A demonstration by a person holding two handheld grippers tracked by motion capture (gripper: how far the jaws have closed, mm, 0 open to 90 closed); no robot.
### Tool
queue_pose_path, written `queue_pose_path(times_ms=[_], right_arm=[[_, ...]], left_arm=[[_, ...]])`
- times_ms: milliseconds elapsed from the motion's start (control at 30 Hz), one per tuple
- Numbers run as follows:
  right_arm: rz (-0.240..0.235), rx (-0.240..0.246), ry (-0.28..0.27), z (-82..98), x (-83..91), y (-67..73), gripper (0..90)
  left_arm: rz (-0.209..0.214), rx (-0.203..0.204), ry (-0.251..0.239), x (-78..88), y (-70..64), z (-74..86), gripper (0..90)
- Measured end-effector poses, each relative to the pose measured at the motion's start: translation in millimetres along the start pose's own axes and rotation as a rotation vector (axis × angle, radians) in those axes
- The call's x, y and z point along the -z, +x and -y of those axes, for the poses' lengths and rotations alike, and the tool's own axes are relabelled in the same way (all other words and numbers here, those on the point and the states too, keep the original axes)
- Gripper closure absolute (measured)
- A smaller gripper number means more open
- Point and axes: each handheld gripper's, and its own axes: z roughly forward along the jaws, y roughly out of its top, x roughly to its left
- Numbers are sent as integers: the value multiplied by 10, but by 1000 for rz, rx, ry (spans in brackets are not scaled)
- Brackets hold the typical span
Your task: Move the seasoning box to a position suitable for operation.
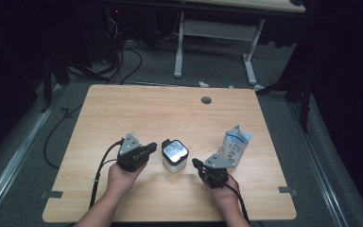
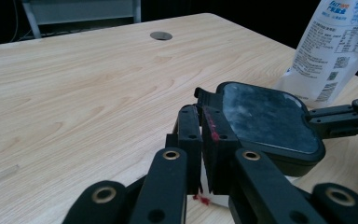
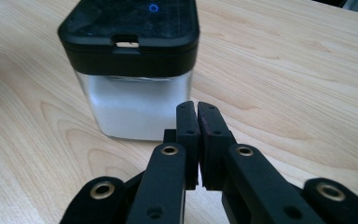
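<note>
Both grippers rest low over the tabletop (image 1: 137,109), one on each side of the box (image 1: 175,157).

Left gripper (image 1: 150,150): jaws clenched, pads nearly touching, nothing visible between them. In the left gripper view its tips (image 2: 204,140) sit just beside the box's black lid (image 2: 265,119), at the near lid edge; contact or a hair apart, cannot tell. Red smear on the inner face of one pad.

Right gripper (image 1: 197,164): jaws also clenched, only a thin slit between the pads, empty. In the right gripper view its tips (image 3: 197,122) point at the lower part of the box, just in front of its pale side wall (image 3: 135,105); close, not clearly touching.

Box: squat, white or silvery body, black lid with rounded corners and a small notch at the lid edge facing the right gripper. A small blue ring mark sits on the lid top. It stands upright on the tabletop, directly between the two grippers.

Pouch (image 1: 236,142): white with blue print, stands just beyond the right gripper, on the far side of it from the box. From the left gripper it sits behind the box (image 2: 335,46).

Round grommet hole (image 1: 206,100) in the tabletop, well ahead of both grippers.
</note>
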Motion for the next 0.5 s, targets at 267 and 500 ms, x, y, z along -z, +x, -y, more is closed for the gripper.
queue_pose_path(times_ms=[267, 500], right_arm=[[20, -9, 4, 31, 27, -62, 865], [31, -5, 10, 54, 33, -90, 846]], left_arm=[[-6, 5, 11, 10, 60, 74, 819], [-18, -7, 25, 45, 122, 142, 769]])
